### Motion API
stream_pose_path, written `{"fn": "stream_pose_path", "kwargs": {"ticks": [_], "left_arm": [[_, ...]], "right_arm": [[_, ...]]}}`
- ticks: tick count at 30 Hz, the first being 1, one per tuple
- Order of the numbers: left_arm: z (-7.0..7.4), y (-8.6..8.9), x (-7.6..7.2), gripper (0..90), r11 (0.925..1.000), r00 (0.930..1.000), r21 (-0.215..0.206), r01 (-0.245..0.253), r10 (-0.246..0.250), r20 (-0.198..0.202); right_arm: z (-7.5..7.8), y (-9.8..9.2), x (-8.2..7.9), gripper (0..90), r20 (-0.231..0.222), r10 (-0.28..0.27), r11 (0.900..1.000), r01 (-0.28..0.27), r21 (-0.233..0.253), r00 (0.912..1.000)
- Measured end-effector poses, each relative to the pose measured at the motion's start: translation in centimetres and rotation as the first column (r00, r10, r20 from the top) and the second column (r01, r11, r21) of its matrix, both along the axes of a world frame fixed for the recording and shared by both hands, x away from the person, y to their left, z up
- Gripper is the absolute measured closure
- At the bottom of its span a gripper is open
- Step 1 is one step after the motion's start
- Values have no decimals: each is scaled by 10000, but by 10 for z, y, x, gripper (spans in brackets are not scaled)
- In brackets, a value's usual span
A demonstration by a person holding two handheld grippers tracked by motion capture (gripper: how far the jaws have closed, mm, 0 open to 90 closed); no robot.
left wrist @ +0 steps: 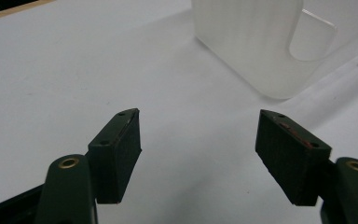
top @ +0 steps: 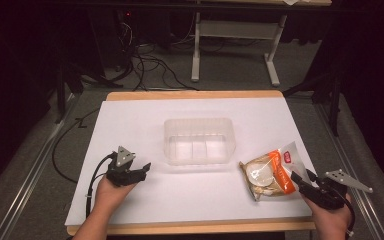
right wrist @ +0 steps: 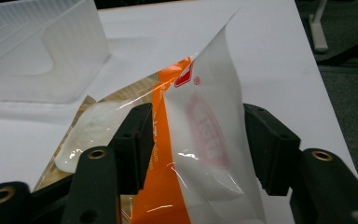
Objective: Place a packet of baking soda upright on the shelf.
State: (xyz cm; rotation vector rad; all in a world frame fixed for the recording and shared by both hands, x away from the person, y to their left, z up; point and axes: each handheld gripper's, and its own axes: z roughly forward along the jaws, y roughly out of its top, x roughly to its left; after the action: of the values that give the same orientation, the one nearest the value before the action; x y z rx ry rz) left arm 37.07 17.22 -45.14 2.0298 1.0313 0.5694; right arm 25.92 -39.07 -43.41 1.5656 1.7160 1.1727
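Note:
A clear plastic tub (top: 200, 121) stands empty at the middle of the white table top (top: 145, 115). To its right lies a snack bag (top: 267, 175) with an orange band, a clear window and a white end. My right gripper (top: 300, 179) is at the bag's near right end. In the right gripper view the right gripper (right wrist: 196, 126) is open, its jaws straddling the upturned white end of the bag (right wrist: 205, 116); the tub (right wrist: 42, 51) is at upper left. My left gripper (top: 144, 169) rests left of the tub. The left gripper (left wrist: 198, 135) is open and empty, with the tub (left wrist: 256, 46) ahead.
A wooden table edge (top: 195, 227) runs along the near side. Beyond the far edge are cables (top: 150, 65) on the floor and a white desk frame (top: 235, 30). Bare white surface lies between the two grippers.

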Motion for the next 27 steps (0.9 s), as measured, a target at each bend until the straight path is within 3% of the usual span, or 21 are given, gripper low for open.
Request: {"fn": "stream_pose_path", "kwargs": {"ticks": [4,7,18,24,27], "left_arm": [[0,2,-1,313,10000,10000,79,-13,13,4],[0,4,-3,312,9999,10000,136,-42,41,41],[0,17,-11,309,9992,9994,214,-330,329,77],[0,23,-15,309,9983,9985,225,-539,537,100],[0,24,-16,309,9981,9984,253,-556,554,93]], "right_arm": [[2,1,1,521,111,51,10000,-51,-29,9999],[4,7,3,565,218,111,9993,-103,-368,9997],[5,15,17,643,215,465,9981,-456,-424,9987],[7,20,26,895,-23,676,9962,-676,-556,9977],[15,21,25,900,279,647,9971,-636,-408,9975]]}}
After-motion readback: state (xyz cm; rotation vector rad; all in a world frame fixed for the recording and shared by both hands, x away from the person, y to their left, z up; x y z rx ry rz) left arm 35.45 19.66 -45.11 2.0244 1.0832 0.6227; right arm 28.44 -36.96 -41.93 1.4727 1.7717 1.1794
